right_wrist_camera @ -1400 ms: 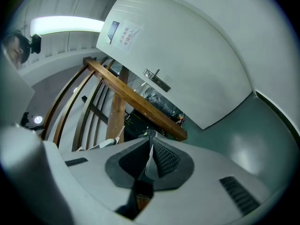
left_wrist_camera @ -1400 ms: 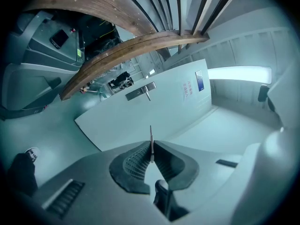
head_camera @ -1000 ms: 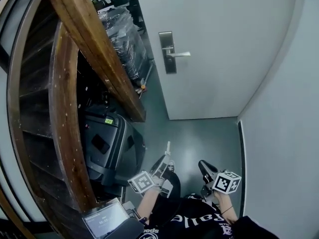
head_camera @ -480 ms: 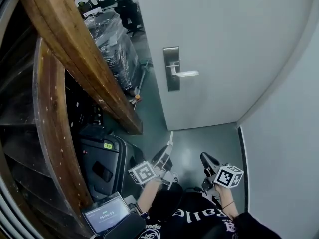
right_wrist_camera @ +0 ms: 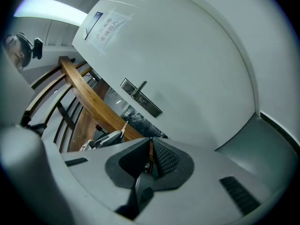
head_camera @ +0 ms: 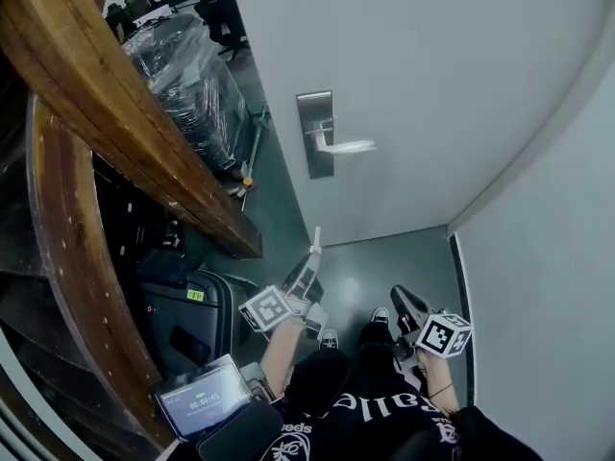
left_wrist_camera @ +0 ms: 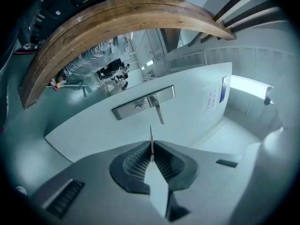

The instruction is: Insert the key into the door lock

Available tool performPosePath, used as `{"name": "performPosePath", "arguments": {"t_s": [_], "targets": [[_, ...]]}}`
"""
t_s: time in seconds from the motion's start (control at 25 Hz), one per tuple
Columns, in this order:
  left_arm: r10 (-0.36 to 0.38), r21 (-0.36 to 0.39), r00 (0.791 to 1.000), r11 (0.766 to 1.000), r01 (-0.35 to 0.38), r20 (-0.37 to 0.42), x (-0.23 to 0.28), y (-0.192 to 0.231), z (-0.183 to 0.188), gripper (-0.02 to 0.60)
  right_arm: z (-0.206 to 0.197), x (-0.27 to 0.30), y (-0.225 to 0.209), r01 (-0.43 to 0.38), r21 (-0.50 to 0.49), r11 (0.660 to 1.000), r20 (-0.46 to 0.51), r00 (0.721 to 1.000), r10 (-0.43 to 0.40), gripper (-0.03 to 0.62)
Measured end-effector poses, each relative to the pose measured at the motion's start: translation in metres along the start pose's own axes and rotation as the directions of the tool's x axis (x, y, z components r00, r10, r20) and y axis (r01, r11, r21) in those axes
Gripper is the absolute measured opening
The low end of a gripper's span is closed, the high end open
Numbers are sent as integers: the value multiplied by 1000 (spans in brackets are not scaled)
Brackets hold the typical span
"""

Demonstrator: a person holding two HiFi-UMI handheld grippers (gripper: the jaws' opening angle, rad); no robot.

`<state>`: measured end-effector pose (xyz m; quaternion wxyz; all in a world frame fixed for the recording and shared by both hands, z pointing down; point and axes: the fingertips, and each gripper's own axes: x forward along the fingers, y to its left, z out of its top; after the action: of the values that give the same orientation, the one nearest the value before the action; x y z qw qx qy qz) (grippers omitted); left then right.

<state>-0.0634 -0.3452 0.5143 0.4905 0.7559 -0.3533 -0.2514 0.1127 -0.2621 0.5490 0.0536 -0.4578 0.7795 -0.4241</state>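
Lifted over the last 1 second, the left claw (head_camera: 309,265) sits higher in the head view and closer to the door (head_camera: 432,84). It is clenched on the key (left_wrist_camera: 151,136), blade pointing ahead at the lock plate (left_wrist_camera: 140,104). Key and keyhole are well apart, so this looks like approach only, insertion not begun. The right claw (right_wrist_camera: 150,143) hangs low, pinched together, empty.

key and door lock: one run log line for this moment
stage: before insertion | left gripper: shut on key | key: short of door lock, blade pointing toward the door | right gripper: shut, empty
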Motion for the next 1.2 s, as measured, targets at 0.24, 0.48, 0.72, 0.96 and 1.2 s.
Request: {"name": "performPosePath", "arguments": {"t_s": [0.24,0.48,0.72,0.96,1.2], "targets": [[-26,-54,995,998,31,92,67,6,31,25,42,20,-17,-43,-45,998,-64,997,40,34],[-33,-75,986,996,46,164,128,21,57,25,90,39,-29,-92,-91,992,-74,994,85,34],[-23,-114,970,992,52,242,149,37,80,25,96,44,-38,-105,-100,989,-97,991,96,34],[-24,-109,970,993,52,240,155,41,87,25,91,49,-34,-112,-96,989,-91,991,103,34],[-33,-114,976,992,59,216,158,44,87,25,74,42,-32,-91,-80,993,-83,993,84,34]]}}
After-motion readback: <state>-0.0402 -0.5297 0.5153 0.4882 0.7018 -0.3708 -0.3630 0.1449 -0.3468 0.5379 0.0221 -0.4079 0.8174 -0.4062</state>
